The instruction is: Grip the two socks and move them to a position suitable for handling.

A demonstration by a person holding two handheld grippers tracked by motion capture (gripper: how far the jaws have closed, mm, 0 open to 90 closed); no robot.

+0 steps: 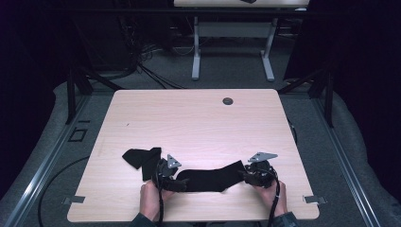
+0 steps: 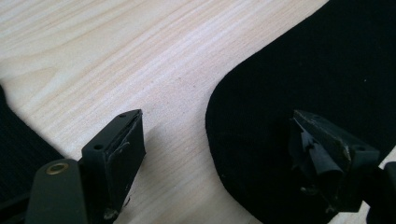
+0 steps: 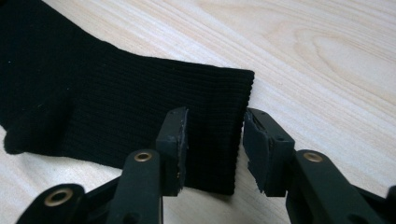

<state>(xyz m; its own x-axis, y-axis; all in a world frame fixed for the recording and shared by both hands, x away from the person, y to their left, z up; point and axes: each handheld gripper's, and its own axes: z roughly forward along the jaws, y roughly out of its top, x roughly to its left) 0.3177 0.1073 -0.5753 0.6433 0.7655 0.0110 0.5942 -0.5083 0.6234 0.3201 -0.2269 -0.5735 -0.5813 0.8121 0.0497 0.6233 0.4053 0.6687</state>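
Black ribbed knit sock lies flat near the table's front edge, long axis running left-right, parallel to that edge, stretched between the two hands. A second black sock, crumpled and folded, sits just left of it, toward the front-left part of the light wood table, apart from the right hand, close to the left one.

Key relation: the flat sock's two ends fall one at each gripper. The rounded toe end is at the left gripper; the straight ribbed cuff end is at the right gripper. Each hand is nearest its own end, so neither needs to cross over.

Left gripper: released, jaws spread wide. One jaw stands over bare wood, the other over the toe's fabric, with the sock's curved edge between them and no pad pressing on cloth.

Right gripper: also released, jaws part-open and straddling the cuff edge. One jaw is over the ribbing, the other just off the cuff over wood; gaps show on both sides, nothing clamped.

Pose: in the high view both forearms come in from the front edge, left hand and right hand low on the table, grippers angled inward toward each other along the sock's axis and tipped down at the cloth.

Judgement: the sock looks laid out; the folded sock is probably next, and it lies on the left gripper's side.
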